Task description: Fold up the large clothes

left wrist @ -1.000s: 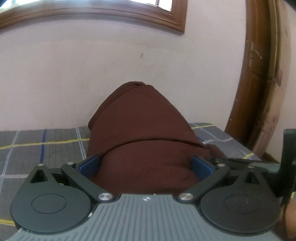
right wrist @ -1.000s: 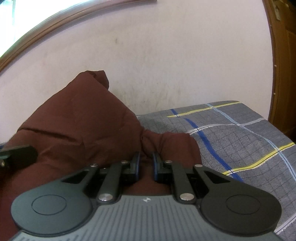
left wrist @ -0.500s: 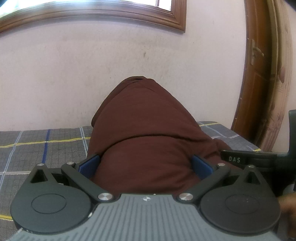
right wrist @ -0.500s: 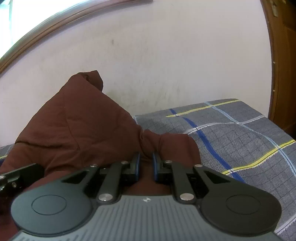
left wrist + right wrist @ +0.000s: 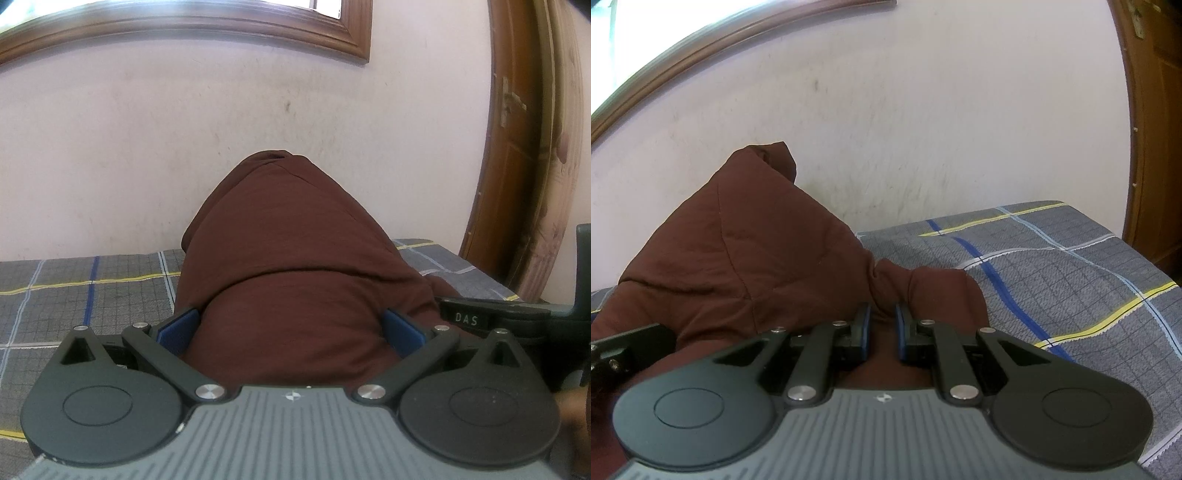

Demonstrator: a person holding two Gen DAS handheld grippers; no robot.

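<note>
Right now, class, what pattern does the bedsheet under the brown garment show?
The bedsheet is grey plaid with blue, yellow and white lines, clearest in the right wrist view.

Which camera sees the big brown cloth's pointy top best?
The right wrist view. There the large brown cloth garment rises beside the right gripper, so its peak and sloping side show against the wall. The left wrist view has the garment filling the open left gripper, showing only a rounded hump.

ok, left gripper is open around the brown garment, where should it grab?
Judging by the pose: grip the brown garment at its left edge, coming from the left over the bedsheet. The left gripper now straddles a bulge too thick to pinch; the right gripper pinches a thin fold.
</note>
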